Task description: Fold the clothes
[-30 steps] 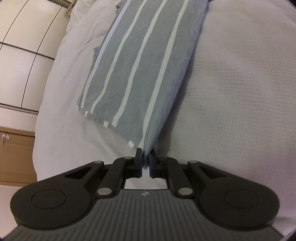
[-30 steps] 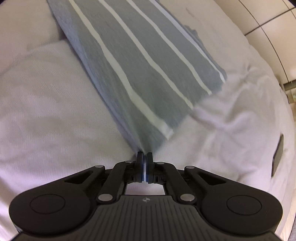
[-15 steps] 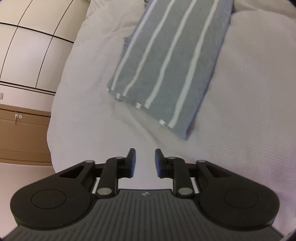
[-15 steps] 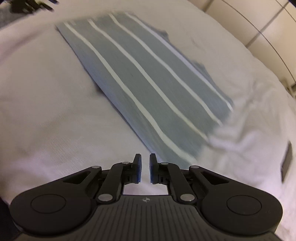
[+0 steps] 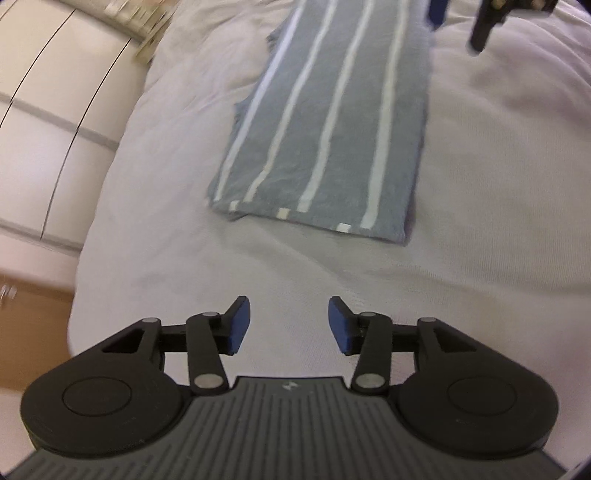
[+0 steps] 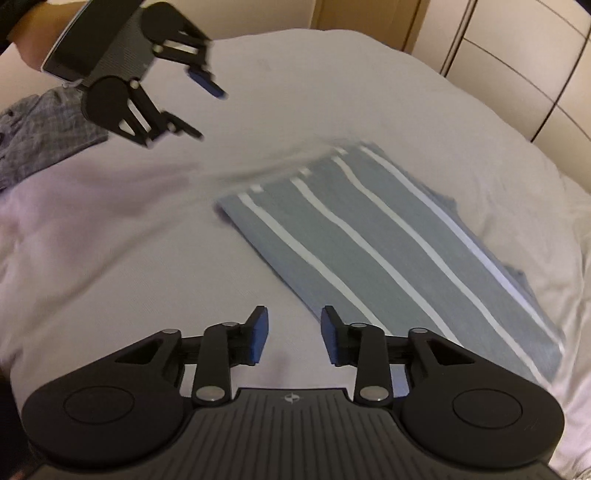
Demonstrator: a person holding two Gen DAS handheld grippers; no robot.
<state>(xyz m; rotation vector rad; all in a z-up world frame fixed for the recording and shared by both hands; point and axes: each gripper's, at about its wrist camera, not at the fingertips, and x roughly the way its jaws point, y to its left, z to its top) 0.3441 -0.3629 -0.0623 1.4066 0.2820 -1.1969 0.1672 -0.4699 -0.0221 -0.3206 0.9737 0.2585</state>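
A grey garment with white stripes [image 5: 325,122] lies folded into a long flat band on the white bedcover [image 5: 480,184]. My left gripper [image 5: 289,322] hovers short of the band's near end, its jaws opening with nothing between them. In the right wrist view the same garment [image 6: 399,251] runs off to the right. My right gripper [image 6: 294,334] hangs over its near edge, jaws opening and empty. The left gripper [image 6: 207,109] also shows in the right wrist view at upper left, held by a hand. The right gripper's fingers [image 5: 480,26] show at the top of the left wrist view.
A crumpled grey checked garment [image 6: 40,129] lies at the bed's left edge in the right wrist view. Pale cupboard doors [image 5: 55,110] and a wooden unit [image 5: 29,325] stand beside the bed. The bedcover [image 6: 110,240] around the folded band is smooth.
Both grippers let go of the striped garment's end corners and opened. Both pulled back and up, the right one much farther, and the garment now lies flat on the bed.
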